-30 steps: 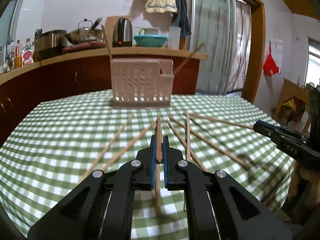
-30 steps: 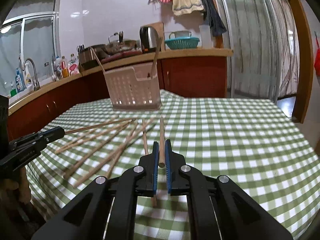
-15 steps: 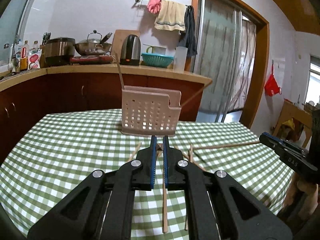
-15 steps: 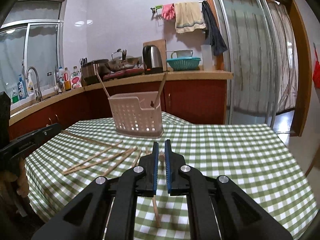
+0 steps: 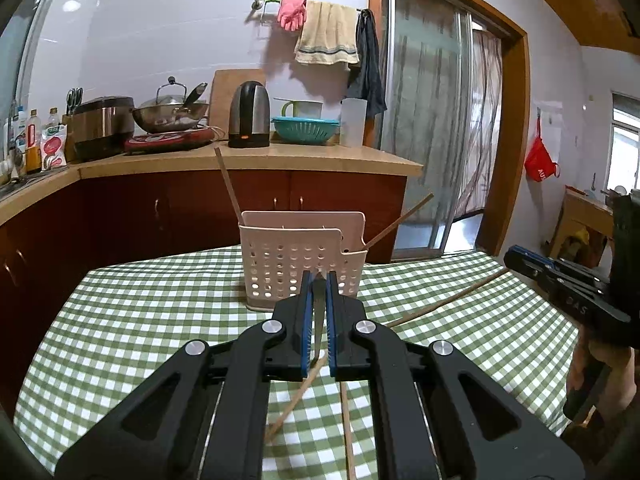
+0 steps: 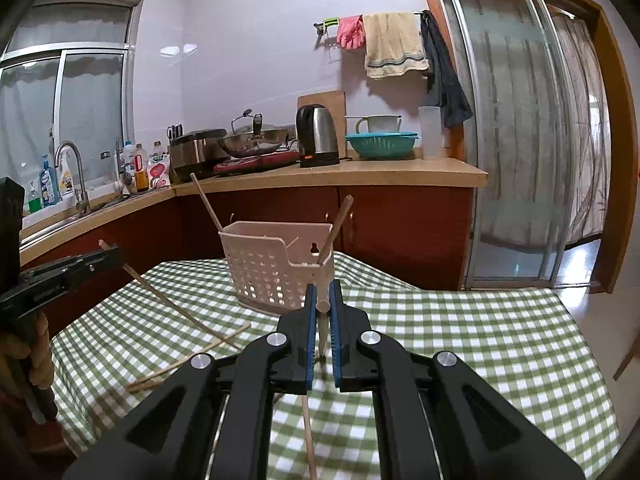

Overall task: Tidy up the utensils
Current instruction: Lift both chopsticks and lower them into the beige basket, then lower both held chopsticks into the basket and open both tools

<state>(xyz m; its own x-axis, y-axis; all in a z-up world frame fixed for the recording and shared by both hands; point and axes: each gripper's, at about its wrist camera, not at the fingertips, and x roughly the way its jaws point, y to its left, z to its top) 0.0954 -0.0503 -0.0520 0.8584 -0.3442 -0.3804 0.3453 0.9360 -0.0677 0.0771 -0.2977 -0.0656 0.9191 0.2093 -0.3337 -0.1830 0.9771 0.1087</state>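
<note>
A beige perforated utensil basket (image 5: 298, 266) stands on the green checked table (image 5: 132, 320), with two wooden chopsticks (image 5: 228, 184) leaning in it. It also shows in the right wrist view (image 6: 266, 268). My left gripper (image 5: 319, 280) is shut on a chopstick (image 5: 298, 394) that hangs down below the jaws, lifted above the table. My right gripper (image 6: 322, 292) is shut on another chopstick (image 6: 309, 432), also lifted, just in front of the basket. Each gripper shows in the other's view, the right one (image 5: 560, 284) and the left one (image 6: 60, 276).
Several loose chopsticks (image 6: 188, 364) lie on the table to the left in the right wrist view. A wooden counter (image 5: 248, 160) with a kettle, wok and teal colander runs behind the table. A sliding glass door (image 6: 528, 152) is at the right.
Both grippers rose from the table with their chopsticks and moved towards the basket. The chopsticks now hang steeply below the jaws.
</note>
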